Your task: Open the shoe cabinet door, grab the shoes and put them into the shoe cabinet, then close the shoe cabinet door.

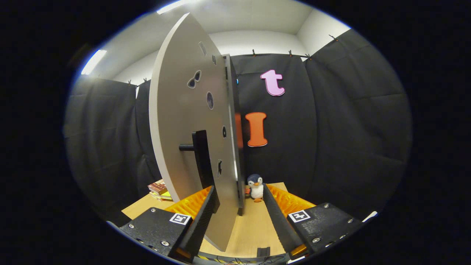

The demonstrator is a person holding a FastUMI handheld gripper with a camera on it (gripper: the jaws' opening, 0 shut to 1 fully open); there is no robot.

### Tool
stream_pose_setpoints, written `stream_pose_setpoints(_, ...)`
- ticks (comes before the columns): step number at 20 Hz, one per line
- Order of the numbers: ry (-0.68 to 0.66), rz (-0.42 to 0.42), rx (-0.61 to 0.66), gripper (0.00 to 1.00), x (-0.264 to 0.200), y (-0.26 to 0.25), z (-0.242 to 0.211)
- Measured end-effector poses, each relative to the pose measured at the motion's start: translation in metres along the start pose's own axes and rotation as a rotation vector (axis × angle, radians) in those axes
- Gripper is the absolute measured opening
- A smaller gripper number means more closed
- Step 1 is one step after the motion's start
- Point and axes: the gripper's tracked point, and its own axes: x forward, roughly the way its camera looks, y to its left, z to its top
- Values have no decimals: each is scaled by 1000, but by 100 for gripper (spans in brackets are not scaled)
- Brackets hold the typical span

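**Cabinet door stands between the fingers**

At about 8 o'clock from the door's handle, a small stack of books point(159, 190) lies on the wooden table point(254, 228). The grey shoe cabinet door point(184, 121) stands edge-on, swung out, with a dark handle point(200, 154) on its face. The gripper point(238, 213) is spread wide, holding nothing; the door's bottom edge sits between its fingers, close by the left finger. At 1 o'clock from the fingers, a toy penguin point(255, 187) stands beside the door's far edge.

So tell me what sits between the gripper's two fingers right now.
In the gripper view, the open gripper has the cabinet door edge-on between its fingers, its black handle near the left finger; the penguin toy stands beyond.
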Motion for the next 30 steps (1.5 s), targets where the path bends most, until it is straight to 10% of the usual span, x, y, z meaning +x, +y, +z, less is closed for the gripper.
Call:
stream_pose_setpoints(15, 31, 385, -20, 89, 90, 217, 1)
stream_pose_setpoints(30, 25, 253, -108, 94, 196, 272, 4)
